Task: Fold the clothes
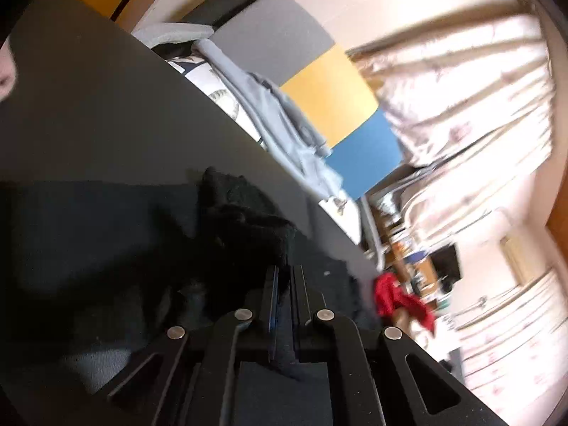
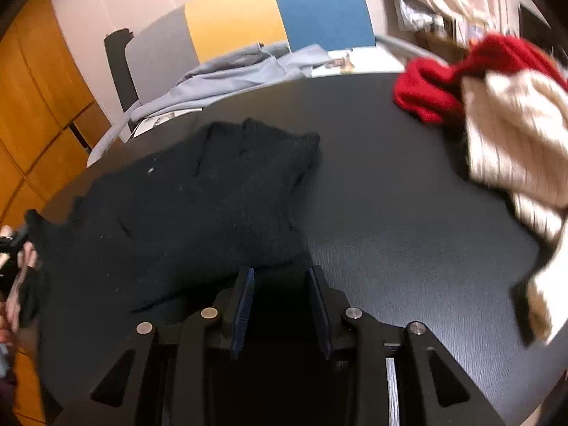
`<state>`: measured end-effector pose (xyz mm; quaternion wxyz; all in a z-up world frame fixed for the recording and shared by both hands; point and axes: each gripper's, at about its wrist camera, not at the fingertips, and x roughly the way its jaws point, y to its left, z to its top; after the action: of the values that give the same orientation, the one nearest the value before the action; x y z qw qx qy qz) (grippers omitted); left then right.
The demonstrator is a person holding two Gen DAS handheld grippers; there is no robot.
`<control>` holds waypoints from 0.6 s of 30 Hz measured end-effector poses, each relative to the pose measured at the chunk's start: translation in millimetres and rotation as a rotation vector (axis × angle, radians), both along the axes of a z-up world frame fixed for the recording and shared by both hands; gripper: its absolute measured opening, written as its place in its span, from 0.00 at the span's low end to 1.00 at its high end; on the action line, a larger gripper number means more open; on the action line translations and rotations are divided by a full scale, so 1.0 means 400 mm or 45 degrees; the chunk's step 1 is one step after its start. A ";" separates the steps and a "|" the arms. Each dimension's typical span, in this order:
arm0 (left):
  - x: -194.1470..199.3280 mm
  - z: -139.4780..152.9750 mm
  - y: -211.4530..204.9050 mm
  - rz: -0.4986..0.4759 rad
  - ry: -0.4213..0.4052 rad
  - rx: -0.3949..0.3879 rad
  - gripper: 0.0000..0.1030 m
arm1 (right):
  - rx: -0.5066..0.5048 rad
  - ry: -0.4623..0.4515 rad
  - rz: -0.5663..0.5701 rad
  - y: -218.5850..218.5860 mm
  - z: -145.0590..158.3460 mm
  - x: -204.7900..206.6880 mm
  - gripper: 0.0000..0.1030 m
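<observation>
Two wrist views, both partly blurred. Largest item: dark round table point(image 2: 408, 213), filling the centre and lower half of the right wrist view and the left half of the left wrist view point(image 1: 106, 106). Next: black knit garment point(image 2: 198, 206), spread flat on the table, running from left of centre toward the lower middle of the right wrist view; its near edge lies just in front of the fingertips there. In the left wrist view the same garment point(image 1: 245, 220) appears bunched at centre, directly ahead of the jaws. Cream ribbed knit point(image 2: 514, 156) at right edge of the right wrist view, blurred, touching a red knit point(image 2: 433, 96) at upper right; the red knit shows again at lower right of centre in the left wrist view point(image 1: 401, 298). Pale grey-blue cloth point(image 2: 230, 71) lies beyond the far table rim, upper centre, in front of a chair back panelled grey, yellow and blue point(image 2: 277, 17). Right gripper point(image 2: 280, 273), bottom centre: jaws apart, nothing between the blue pads, tips just over the garment's near edge. Left gripper point(image 1: 284, 269), bottom centre of its view: jaws drawn together, black fabric pinched at the tips. A person's hand point(image 2: 21, 269) sits at the left edge of the right wrist view beside the garment's far corner.
</observation>
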<state>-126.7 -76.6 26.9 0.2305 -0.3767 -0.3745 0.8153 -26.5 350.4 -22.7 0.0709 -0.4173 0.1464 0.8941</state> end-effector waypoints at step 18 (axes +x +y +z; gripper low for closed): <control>-0.095 -0.025 -0.002 0.156 -0.123 -0.540 0.83 | -0.232 0.102 -0.048 0.046 0.046 0.037 0.32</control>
<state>-164.5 -77.4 16.9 0.0781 -0.4319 -0.2273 0.8693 -11.7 368.9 -4.4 0.0437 -0.3829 0.2379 0.8916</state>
